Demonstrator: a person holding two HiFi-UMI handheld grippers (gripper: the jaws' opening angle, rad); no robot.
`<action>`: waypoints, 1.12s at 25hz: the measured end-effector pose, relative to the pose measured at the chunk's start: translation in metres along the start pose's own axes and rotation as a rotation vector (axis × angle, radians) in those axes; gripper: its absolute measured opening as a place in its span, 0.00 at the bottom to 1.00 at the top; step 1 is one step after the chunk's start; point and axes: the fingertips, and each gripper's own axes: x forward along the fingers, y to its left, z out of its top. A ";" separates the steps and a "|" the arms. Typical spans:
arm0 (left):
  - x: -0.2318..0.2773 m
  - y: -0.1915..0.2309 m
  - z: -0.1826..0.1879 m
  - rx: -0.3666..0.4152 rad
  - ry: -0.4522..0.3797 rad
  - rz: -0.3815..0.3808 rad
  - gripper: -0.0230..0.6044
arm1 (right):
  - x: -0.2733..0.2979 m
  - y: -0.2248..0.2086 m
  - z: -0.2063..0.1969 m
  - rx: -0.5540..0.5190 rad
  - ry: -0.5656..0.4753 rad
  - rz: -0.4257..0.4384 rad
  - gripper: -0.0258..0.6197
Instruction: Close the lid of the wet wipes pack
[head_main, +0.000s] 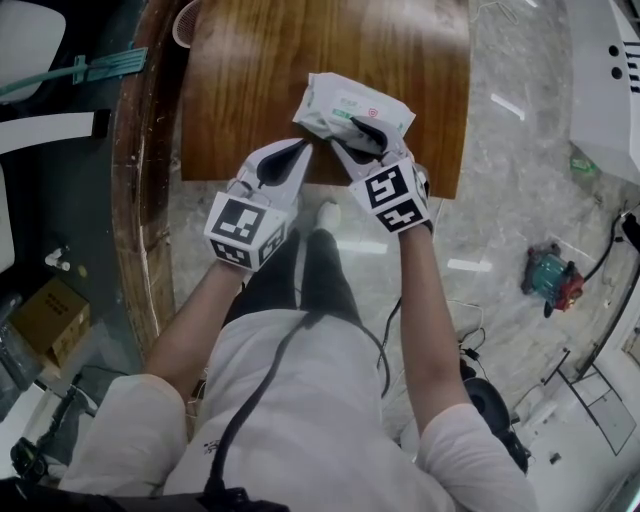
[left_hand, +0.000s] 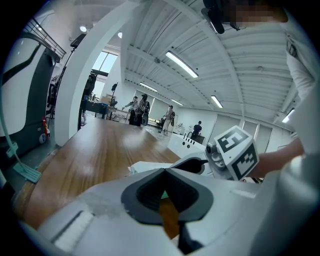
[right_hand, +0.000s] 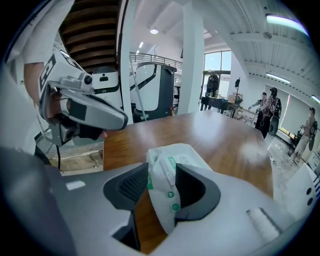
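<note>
The white wet wipes pack (head_main: 352, 104) with green print lies at the near edge of the wooden table (head_main: 260, 70). My right gripper (head_main: 366, 134) is shut on the pack's near end; in the right gripper view the pack (right_hand: 172, 165) stands pinched between the dark pads (right_hand: 136, 184). I cannot tell how the lid lies. My left gripper (head_main: 291, 156) sits just left of the pack at the table edge, jaws shut with nothing between them. In the left gripper view the pack (left_hand: 146, 168) shows just past the closed tips, with the right gripper's marker cube (left_hand: 235, 151) beyond.
A cardboard box (head_main: 52, 316) sits on the floor at the left, and a green and red tool (head_main: 551, 281) on the floor at the right. A white machine (right_hand: 154, 89) stands beyond the table. Several people stand far off in the hall (left_hand: 140, 110).
</note>
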 end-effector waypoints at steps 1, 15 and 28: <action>0.000 -0.001 0.001 0.001 -0.001 -0.002 0.04 | 0.000 0.000 0.000 0.001 0.007 -0.002 0.30; -0.005 -0.007 0.010 0.018 -0.011 -0.010 0.04 | 0.007 0.003 -0.007 -0.027 0.091 -0.043 0.30; -0.028 -0.029 0.018 0.042 -0.029 -0.009 0.04 | -0.019 -0.005 0.009 0.203 -0.078 -0.067 0.17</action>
